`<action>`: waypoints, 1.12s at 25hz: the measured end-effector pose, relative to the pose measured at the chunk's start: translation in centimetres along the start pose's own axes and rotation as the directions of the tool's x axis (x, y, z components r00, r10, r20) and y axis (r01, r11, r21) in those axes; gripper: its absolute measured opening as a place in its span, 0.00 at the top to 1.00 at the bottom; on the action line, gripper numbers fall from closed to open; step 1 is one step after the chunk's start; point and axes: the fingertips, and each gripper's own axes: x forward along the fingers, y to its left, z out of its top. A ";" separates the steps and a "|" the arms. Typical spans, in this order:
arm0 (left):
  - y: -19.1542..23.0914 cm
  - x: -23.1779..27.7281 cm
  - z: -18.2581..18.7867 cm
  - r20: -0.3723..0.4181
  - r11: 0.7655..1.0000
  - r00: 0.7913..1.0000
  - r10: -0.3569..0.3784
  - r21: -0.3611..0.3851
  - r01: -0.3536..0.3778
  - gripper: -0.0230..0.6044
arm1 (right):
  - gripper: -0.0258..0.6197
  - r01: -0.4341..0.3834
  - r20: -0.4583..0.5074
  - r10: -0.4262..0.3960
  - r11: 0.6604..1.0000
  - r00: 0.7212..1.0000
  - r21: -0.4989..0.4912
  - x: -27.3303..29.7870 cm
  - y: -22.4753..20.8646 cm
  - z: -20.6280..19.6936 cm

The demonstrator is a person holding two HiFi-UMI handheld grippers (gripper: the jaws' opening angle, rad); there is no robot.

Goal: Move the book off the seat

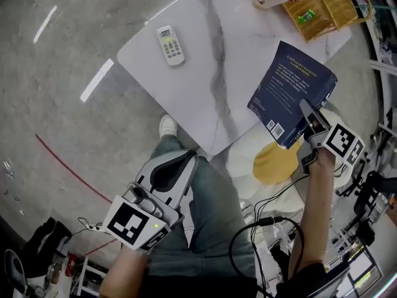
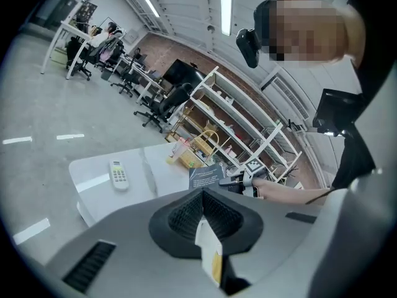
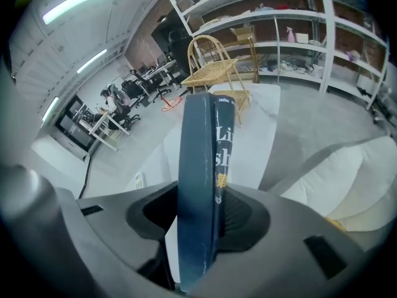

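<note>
Gray floor (image 1: pixel 62 104) fills the left of the head view. White marble table (image 1: pixel 205 85) runs from centre to upper right. White seat (image 1: pixel 243 159) sits just below the table's lower edge, with a yellow cushion (image 1: pixel 273 165) on it at right-centre.

Book (image 1: pixel 290 89): dark blue, back cover up, tilted and off the seat. It's in the air at the right of the frame, upper part over the table's lower-right edge, lower corner over the cushion.

Right gripper (image 1: pixel 310 118): fingers clamped on the book's lower right edge. Its own view shows the spine upright between the pads, centre frame.

Left gripper (image 1: pixel 169 171): lower left, over the person's leg (image 1: pixel 211 222). Fingers are closed together, nothing held.

Wicker basket (image 1: pixel 319 8) on the table, top right corner. Remote (image 1: pixel 170 45) on the table's upper left, well apart from the book.
</note>
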 end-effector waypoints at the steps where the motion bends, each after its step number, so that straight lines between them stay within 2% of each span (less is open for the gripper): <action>1: 0.4 0.9 0.5 0.003 1.000 1.000 -0.001 0.001 0.001 0.95 | 0.69 0.012 -0.008 -0.012 1.000 1.000 -0.020 0.8 -0.5 1.1; 5: 1.2 2.6 1.6 -0.006 1.000 1.000 0.007 0.002 -0.007 0.95 | 0.69 0.055 -0.031 -0.059 0.994 0.998 -0.093 2.8 -2.1 3.7; 11: 1.6 3.2 1.7 0.006 1.000 1.000 0.019 -0.003 -0.019 0.95 | 0.69 0.107 -0.032 -0.112 0.986 0.993 -0.132 3.2 -3.9 6.2; 18: 1.5 3.7 2.1 0.013 1.000 1.000 0.015 -0.017 -0.014 0.95 | 0.69 0.191 -0.032 -0.213 0.926 0.977 -0.325 3.7 -4.9 9.4; 24: 3.5 2.4 1.0 0.019 0.999 1.000 0.023 -0.050 -0.022 0.95 | 0.69 0.160 -0.080 -0.210 0.897 0.974 -0.413 7.0 -2.4 7.7; 28: 3.6 2.2 0.9 0.025 0.997 0.999 0.034 -0.063 -0.032 0.95 | 0.69 0.126 -0.121 -0.198 0.889 0.973 -0.440 8.5 -1.1 6.5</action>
